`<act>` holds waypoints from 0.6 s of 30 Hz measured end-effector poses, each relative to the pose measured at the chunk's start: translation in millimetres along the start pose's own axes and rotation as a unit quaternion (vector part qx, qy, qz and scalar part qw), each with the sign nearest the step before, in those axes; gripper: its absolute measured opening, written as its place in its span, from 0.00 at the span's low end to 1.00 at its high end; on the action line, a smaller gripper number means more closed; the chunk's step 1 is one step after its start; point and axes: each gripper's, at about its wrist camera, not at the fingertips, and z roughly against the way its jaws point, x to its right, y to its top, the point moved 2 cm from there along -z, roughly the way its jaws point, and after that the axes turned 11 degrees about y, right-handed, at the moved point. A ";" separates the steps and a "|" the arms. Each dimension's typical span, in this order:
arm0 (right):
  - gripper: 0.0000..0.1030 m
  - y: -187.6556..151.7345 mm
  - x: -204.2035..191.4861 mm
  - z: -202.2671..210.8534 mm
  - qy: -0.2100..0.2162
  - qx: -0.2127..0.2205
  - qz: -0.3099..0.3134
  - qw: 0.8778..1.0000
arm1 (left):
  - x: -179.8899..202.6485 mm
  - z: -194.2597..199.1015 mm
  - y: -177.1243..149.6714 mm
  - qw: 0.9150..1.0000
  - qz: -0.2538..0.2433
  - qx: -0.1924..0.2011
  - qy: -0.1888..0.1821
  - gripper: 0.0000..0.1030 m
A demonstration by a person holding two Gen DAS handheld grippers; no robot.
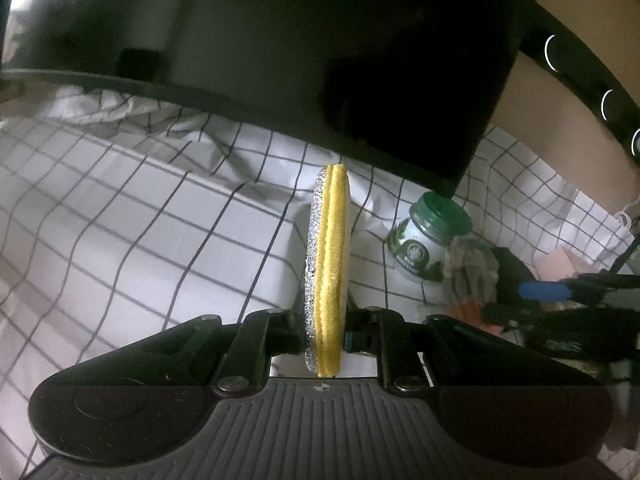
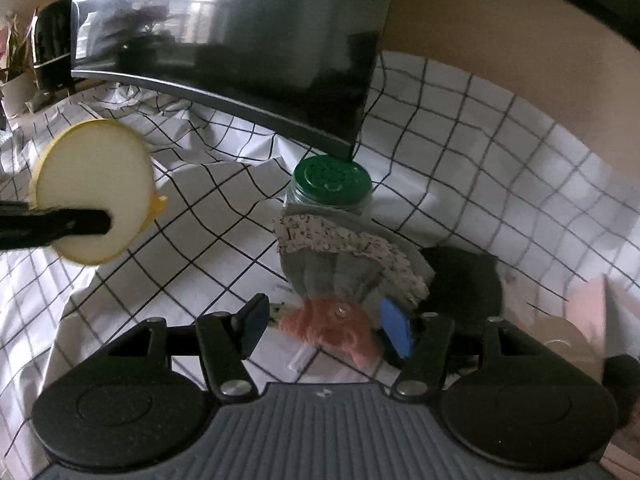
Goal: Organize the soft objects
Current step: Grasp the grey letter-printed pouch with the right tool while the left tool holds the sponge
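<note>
Left wrist view: the left gripper (image 1: 325, 334) has its fingers clamped on a round yellow sponge pad (image 1: 329, 268), which stands on edge between them and runs away from the camera. Its silver scrubbing face (image 1: 312, 264) is turned left and its pale face right. The pad hangs above the worktop, which is draped in a white cloth with a black grid (image 1: 132, 216). To the right, further off, stands a jar with a green lid (image 1: 428, 236), and just right of it lie a grey soft toy (image 1: 470, 266) and dark items that are too blurred to name. A dark monitor (image 1: 320, 60) fills the far side.

Right wrist view: the right gripper (image 2: 326, 330) holds its fingers wide apart, with nothing gripped. The grey soft toy (image 2: 344, 268), with a patterned frill and a pink plush part (image 2: 332, 326), lies between the fingers, its pink end near the blue pad of the right finger (image 2: 396, 330). I cannot tell whether that pad touches it. The green-lidded jar (image 2: 330, 180) stands just beyond the toy, under the monitor's corner (image 2: 352, 136). Far left, the sponge pad (image 2: 94, 190) shows its pale round face, pinched by a black finger (image 2: 56, 226) of the left gripper, well apart from the toy.
</note>
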 end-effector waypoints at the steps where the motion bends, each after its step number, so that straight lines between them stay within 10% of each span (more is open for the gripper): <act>1: 0.61 -0.4 1.6 -7.7 -0.007 -0.004 -0.004 1.000 | -1.7 0.4 -0.9 1.000 0.003 -0.003 -0.002 0.18; 14: 0.62 -3.6 36.8 -53.3 0.008 -0.019 -0.110 0.994 | -7.1 -3.8 -5.3 0.999 0.021 -0.015 -0.026 0.18; 18: 0.27 -1.2 35.5 -43.6 0.039 -0.025 -0.124 0.991 | -2.4 -0.8 -4.5 0.999 0.021 -0.012 -0.027 0.18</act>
